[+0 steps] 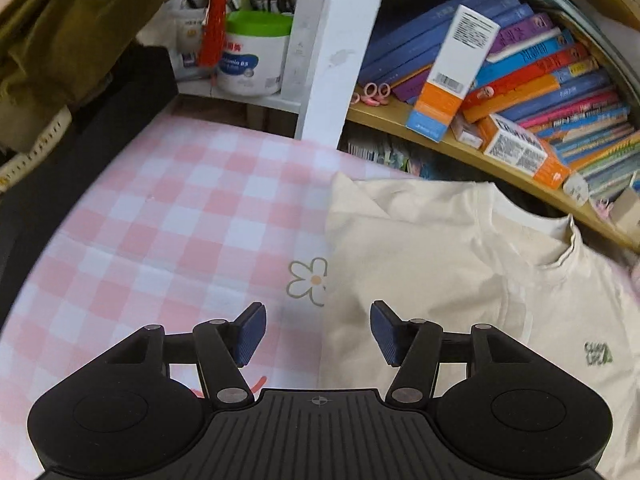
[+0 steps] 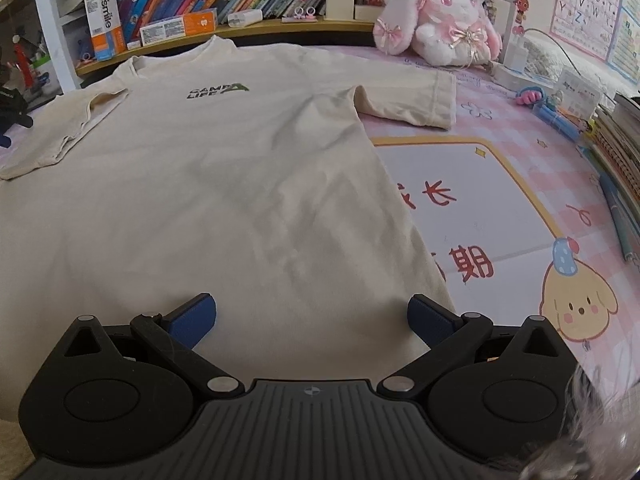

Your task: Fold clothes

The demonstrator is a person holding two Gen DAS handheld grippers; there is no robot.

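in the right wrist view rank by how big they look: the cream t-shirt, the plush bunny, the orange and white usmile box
1. cream t-shirt, by far the largest, though nearest the camera
2. plush bunny
3. usmile box, smallest

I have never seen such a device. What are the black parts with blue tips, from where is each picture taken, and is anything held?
Each picture comes from a camera mounted on a hand-held gripper, looking forward along its two blue-padded fingers. One view shows the left gripper, the other the right gripper. Both are open and hold nothing. A cream T-shirt lies spread flat, not yet folded, on a pink checked cloth. Behind it stand a shelf of books and a plush rabbit.
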